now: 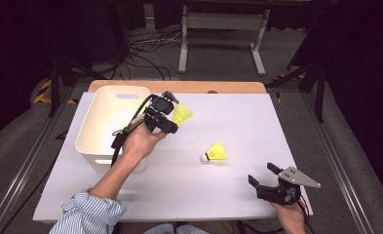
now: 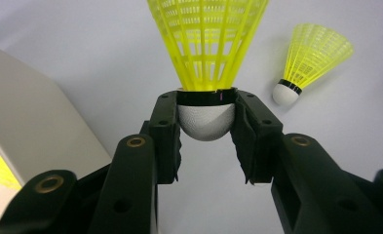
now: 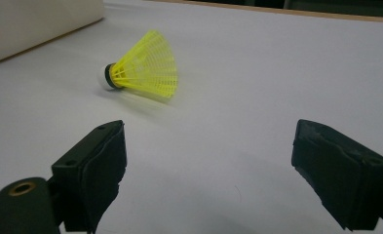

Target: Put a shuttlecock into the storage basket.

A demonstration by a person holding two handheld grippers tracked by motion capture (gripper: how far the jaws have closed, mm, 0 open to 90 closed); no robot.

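The work in hand is moving yellow shuttlecocks from the table (image 1: pixel 257 126) into the white bin (image 1: pixel 112 122).

Left gripper (image 1: pixel 171 113): clamped on a held shuttle (image 2: pixel 206 48). In the left gripper view both pads press the white cork just below its black band, and the skirt points away from the jaws. In the high view the gripper holds it raised beside the bin's right wall, skirt pointing right, not yet over the opening.

Right gripper (image 1: pixel 264 176): released, jaws wide apart with nothing between them. It rests near the table's front right corner.

Second shuttle (image 1: pixel 215 153): lies on its side on the table, well apart from the bin, between the two grippers. The right gripper view shows it ahead of the open jaws, cork pointing left.

Progress, as judged:
- A patch of yellow shows at the lower left of the left gripper view, inside the bin; what it is cannot be told.
- Held shuttle: picked up; carrying over the rim and release remain.
- Second shuttle: untouched; grasp, carry and release remain.
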